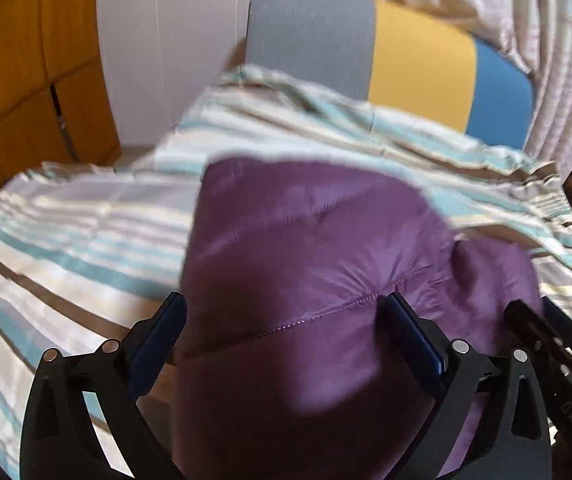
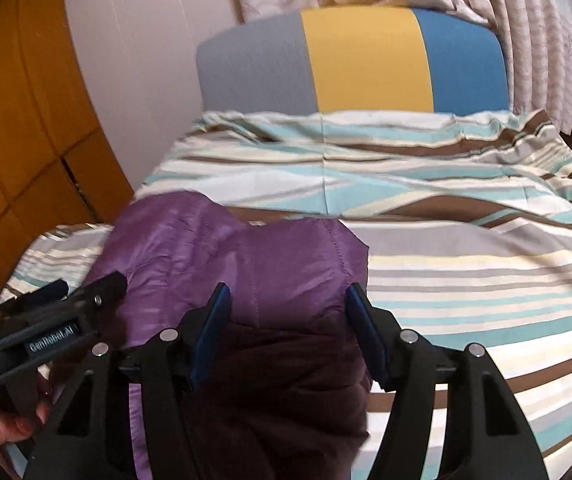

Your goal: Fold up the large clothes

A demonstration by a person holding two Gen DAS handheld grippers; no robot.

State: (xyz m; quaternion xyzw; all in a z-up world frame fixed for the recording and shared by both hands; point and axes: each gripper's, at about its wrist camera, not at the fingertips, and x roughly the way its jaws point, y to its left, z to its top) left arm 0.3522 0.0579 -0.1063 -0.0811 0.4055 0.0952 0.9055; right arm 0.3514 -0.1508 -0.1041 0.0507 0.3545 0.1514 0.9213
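Left claw (image 1: 281, 328), left wrist view: 2 blue pads spread apart, straddling the purple quilted jacket (image 1: 310, 240) bunched on the striped bed (image 1: 65, 232). Right claw (image 2: 288, 328), right wrist view: likewise parted around the same puffy fabric. Judged light, soft, slippery; grip at stitched seams or hem.

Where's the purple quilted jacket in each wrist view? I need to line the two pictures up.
Left wrist: the purple quilted jacket fills the lower centre, bulging between the left gripper fingers.
Right wrist: the jacket sits lower left of centre, running down between the right gripper fingers.
Shared landmark: the grey, yellow and blue headboard beyond the striped bedcover.
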